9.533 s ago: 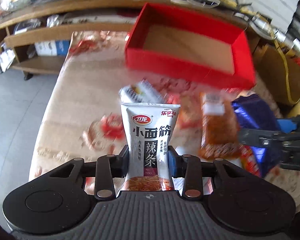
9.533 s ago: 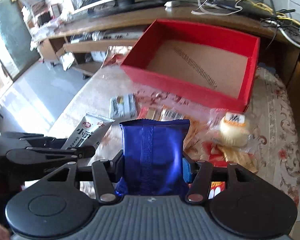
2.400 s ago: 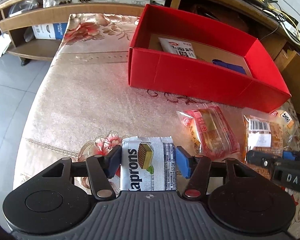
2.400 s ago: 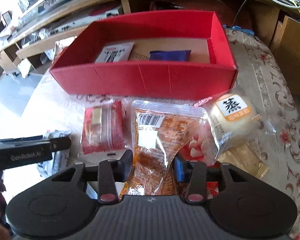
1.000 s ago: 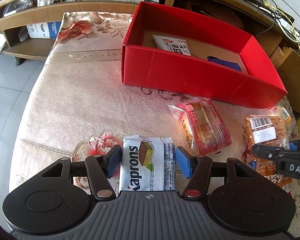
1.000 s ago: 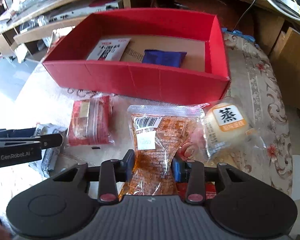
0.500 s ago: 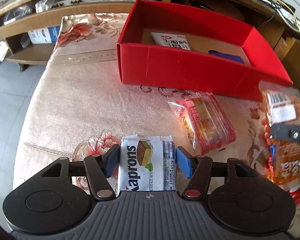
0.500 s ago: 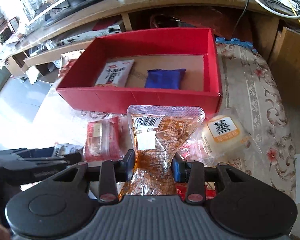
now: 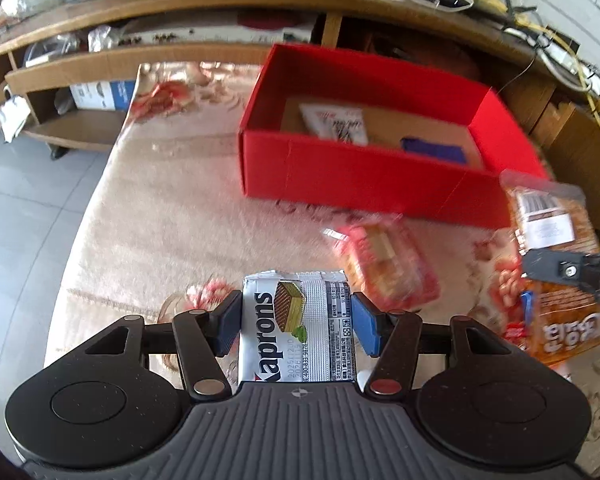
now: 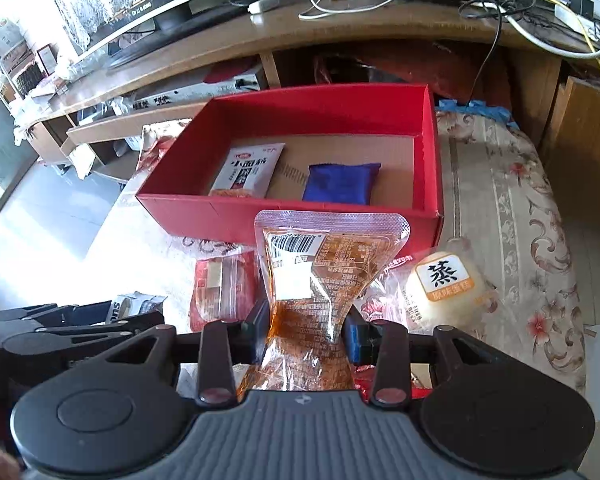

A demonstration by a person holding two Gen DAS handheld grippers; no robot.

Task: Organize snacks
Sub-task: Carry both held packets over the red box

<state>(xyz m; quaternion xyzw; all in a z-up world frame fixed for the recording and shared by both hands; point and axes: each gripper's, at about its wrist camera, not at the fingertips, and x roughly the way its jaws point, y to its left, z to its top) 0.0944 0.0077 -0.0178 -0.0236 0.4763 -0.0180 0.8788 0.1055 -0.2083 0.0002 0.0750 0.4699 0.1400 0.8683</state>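
Note:
My left gripper (image 9: 297, 330) is shut on a silver Kaprons wafer pack (image 9: 300, 308), held just above the floral tablecloth. The pads of my right gripper (image 10: 306, 330) pinch the waist of a clear orange snack bag (image 10: 324, 256), which stands upright in front of the red box (image 10: 300, 212). The same bag (image 9: 552, 224) hangs at the right edge of the left wrist view, near the box's corner (image 9: 340, 172). On the box's cardboard floor lie a white spicy-strip pack (image 10: 252, 168) and a blue pack (image 10: 340, 184).
A red-wrapped cake pack (image 10: 224, 284) and a round steamed-cake pack (image 10: 444, 284) lie on the cloth before the box. Behind stands a low wooden TV bench (image 9: 180, 8) with shelves and cables. The table's left edge drops to a tiled floor (image 9: 20, 208).
Both grippers have risen with their packs. The orange bag has come off the cloth and now hangs nearer the red box. The wafer pack stays gripped.

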